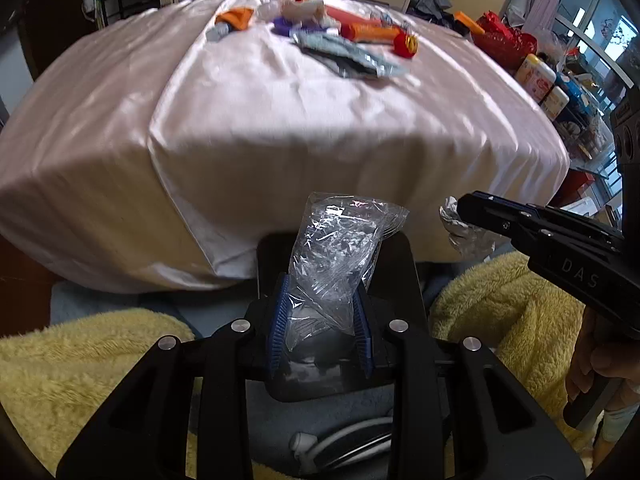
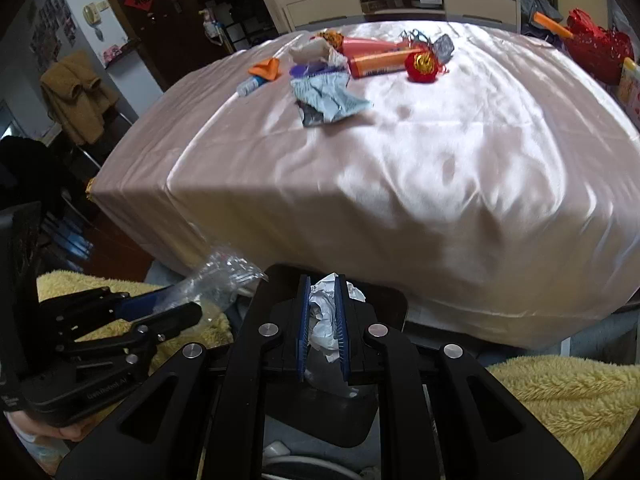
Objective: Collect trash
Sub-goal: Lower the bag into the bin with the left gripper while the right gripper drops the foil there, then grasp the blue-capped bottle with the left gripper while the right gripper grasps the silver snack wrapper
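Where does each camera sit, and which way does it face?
Left wrist: on the left tongs, facing the table; tongs clamp a clear bag; right tongs and a hand show.
Right wrist: on the right tongs, facing the same table; tongs clamp crumpled paper; left tongs show.
Shared: table, trash pile, yellow blanket.

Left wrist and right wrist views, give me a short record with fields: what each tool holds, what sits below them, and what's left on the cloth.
left tool: shut on clear plastic bag
right tool: shut on crumpled white paper
below tools: dark bin, near table edge
table: pink satin cloth
left on cloth: orange tube, red ball, blue-grey wrapper, orange scrap
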A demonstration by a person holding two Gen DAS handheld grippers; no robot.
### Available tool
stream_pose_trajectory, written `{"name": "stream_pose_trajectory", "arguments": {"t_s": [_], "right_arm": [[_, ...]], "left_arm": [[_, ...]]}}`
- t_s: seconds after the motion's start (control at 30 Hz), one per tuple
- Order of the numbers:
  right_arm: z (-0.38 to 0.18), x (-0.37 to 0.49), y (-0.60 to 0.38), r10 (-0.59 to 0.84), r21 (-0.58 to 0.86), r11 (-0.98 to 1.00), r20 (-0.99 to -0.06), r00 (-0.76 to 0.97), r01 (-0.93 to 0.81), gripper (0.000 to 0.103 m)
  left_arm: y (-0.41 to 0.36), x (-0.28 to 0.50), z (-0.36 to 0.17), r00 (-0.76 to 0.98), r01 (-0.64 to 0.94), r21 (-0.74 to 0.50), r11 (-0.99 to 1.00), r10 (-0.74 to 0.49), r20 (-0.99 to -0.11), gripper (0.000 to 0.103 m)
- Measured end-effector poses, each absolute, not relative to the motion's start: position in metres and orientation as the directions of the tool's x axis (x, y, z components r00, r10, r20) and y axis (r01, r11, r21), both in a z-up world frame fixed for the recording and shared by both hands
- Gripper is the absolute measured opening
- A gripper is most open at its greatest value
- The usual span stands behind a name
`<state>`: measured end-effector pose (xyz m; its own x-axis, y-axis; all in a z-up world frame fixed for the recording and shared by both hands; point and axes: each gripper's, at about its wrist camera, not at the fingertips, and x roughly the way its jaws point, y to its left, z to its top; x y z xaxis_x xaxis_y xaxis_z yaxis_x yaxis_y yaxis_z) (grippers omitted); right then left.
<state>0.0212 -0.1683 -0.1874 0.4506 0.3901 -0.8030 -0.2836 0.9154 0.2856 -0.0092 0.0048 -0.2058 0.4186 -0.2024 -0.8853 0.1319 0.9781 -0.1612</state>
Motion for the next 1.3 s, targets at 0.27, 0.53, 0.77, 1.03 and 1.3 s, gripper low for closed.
{"name": "stream_pose_trajectory", "arguments": {"t_s": [0.27, 0.53, 0.77, 1.03, 1.3], "right_arm": [[-0.227, 0.022, -0.156, 0.412, 0.339, 0.905, -0.845, 0.339, -0.256, 0.016], [-0.233, 0.028, -0.159, 0.406, 0.341, 0.909, -0.850, 0.334, -0.239, 0.041], [-0.227, 0.037, -0.167, 0.397, 0.339, 0.916, -0.846, 0.355, -0.216, 0.064], [-0.167, 0.058, -0.188, 0.357, 0.284, 0.934, -0.779, 0.516, -0.217, 0.082], [-0.138, 0.102, -0.183, 0.332, 0.221, 0.941, -0.745, 0.578, -0.255, 0.084]], "left_arm": [[-0.007, -0.008, -0.243, 0.312, 0.160, -0.162, 0.974, -0.206, -0.927, 0.030], [-0.002, -0.002, -0.249, 0.295, 0.148, -0.153, 0.977, -0.191, -0.936, 0.042], [0.005, 0.005, -0.240, 0.320, 0.136, -0.143, 0.980, -0.180, -0.930, 0.056], [0.032, 0.026, -0.196, 0.440, 0.075, -0.103, 0.992, -0.126, -0.889, 0.077], [0.054, 0.066, -0.154, 0.533, 0.044, -0.081, 0.996, -0.092, -0.841, 0.086]]}}
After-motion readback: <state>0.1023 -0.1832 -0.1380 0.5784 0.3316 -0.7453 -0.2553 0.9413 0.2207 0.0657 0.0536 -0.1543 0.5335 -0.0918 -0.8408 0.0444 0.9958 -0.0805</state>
